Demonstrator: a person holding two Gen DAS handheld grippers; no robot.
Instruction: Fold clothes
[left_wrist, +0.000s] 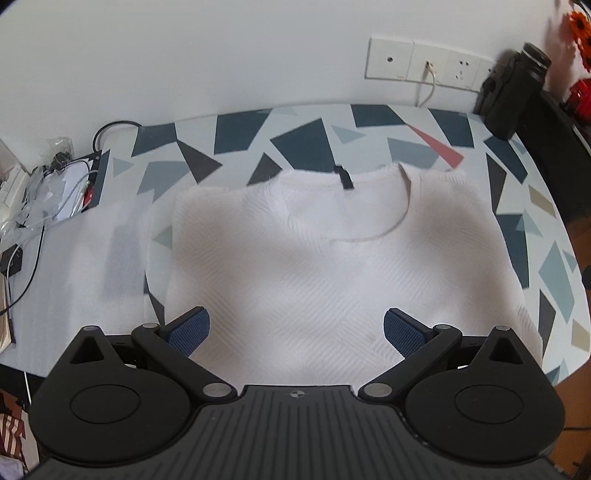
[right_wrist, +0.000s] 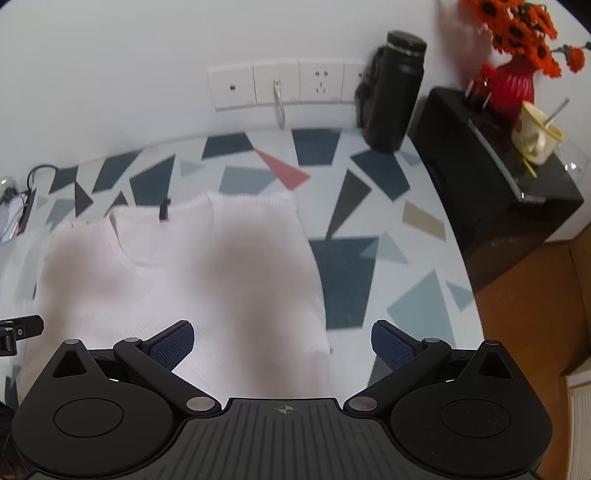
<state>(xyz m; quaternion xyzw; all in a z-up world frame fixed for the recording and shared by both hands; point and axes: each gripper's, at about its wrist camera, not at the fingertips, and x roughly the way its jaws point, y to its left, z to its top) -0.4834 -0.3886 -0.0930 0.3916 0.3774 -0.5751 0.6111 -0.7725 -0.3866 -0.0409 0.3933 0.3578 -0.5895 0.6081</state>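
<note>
a white knit sweater (left_wrist: 332, 258) lies flat on the table (left_wrist: 554, 266) with its geometric-patterned cloth, neckline toward the wall. the left gripper (left_wrist: 296, 332) hangs over the sweater's lower half, jaws spread wide and empty. the right gripper (right_wrist: 282, 345) sits over the sweater's right edge, jaws likewise released, grasping nothing.

My white sweater (right_wrist: 177, 280) blurred soft across its middle in the right wrist view, its near hem hidden under my right gripper (right_wrist: 282, 345), orange flowers (left_wrist: 581, 27) cut off at upper right of my left view, cable clutter (left_wrist: 48, 192) at far left too jumbled to tell
</note>
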